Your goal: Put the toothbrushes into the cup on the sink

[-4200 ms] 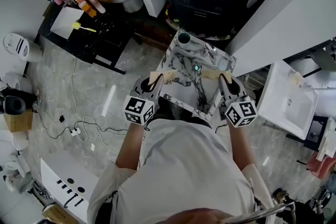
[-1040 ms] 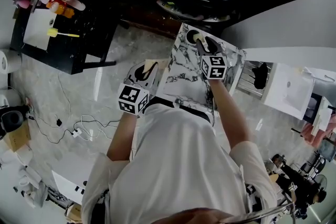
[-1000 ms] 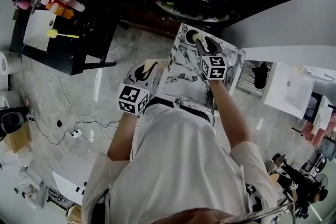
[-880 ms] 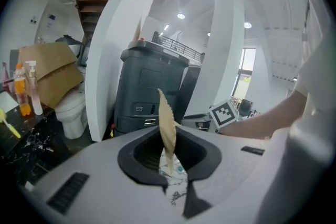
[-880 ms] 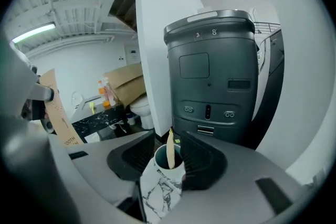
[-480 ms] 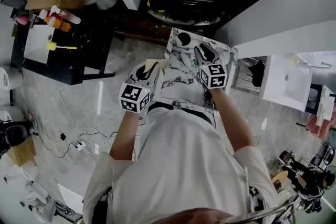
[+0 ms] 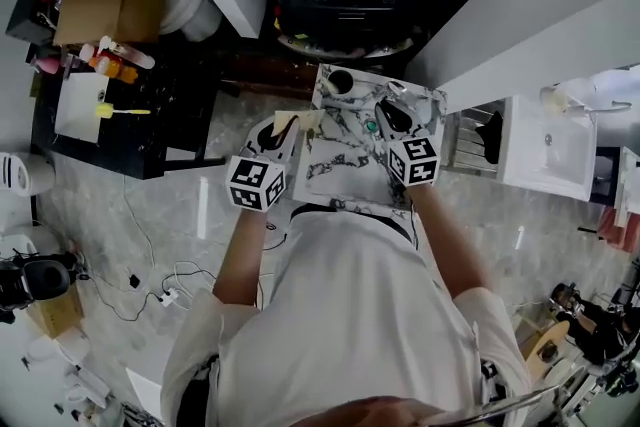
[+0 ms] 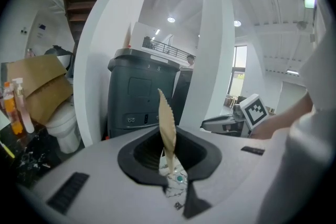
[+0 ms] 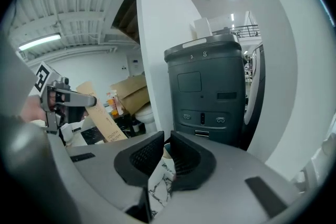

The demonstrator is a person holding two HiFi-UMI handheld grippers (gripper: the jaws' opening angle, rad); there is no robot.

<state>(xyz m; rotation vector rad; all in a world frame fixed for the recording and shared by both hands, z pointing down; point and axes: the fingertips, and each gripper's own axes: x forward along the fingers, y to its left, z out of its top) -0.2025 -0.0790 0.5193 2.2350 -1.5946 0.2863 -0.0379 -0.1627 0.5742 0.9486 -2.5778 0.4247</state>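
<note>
The left claw [image 8: 169, 168] pinches a toothbrush packet [image 8: 167, 118] upright, likely ready to drop into the cup [image 7: 340, 81] at the far left corner of the counter [image 7: 335, 160]. The right claw [image 9: 167, 150] has just squeezed together, empty.

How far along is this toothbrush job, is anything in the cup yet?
Roughly midway, I'd guess. Done: unclear; the cup is too small to see into, but the right gripper near it is empty, its jaws having just been closing on nothing. In hand: the left gripper grips a brown paper toothbrush pack. Left: getting that pack into the cup on the marble sink top.
</note>
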